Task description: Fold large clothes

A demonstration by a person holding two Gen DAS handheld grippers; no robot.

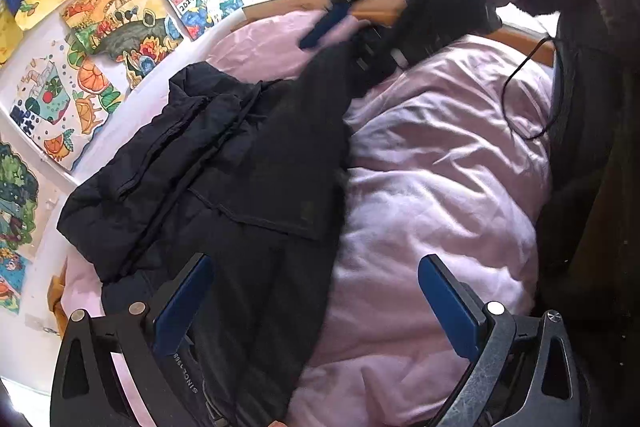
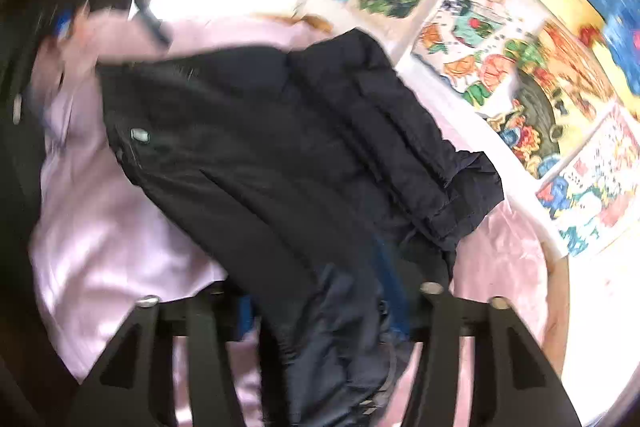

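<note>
A dark navy padded jacket (image 1: 224,163) lies partly folded on a pink duvet (image 1: 432,195). My left gripper (image 1: 316,291) is open just above the jacket's near edge, its blue pads (image 1: 188,299) apart and holding nothing. In the left wrist view my right gripper (image 1: 360,27) is at the far end, lifting a part of the jacket. In the right wrist view the jacket (image 2: 280,155) runs from the bed into my right gripper (image 2: 320,307), whose jaws are closed on the bunched dark fabric. That view is blurred by motion.
Colourful children's drawings (image 1: 120,11) cover the white wall beside the bed, also in the right wrist view (image 2: 520,75). A wooden bed frame (image 1: 520,43) runs along the far edge. A dark coat with a fur trim (image 1: 592,27) and a thin black cord (image 1: 524,95) are at the right.
</note>
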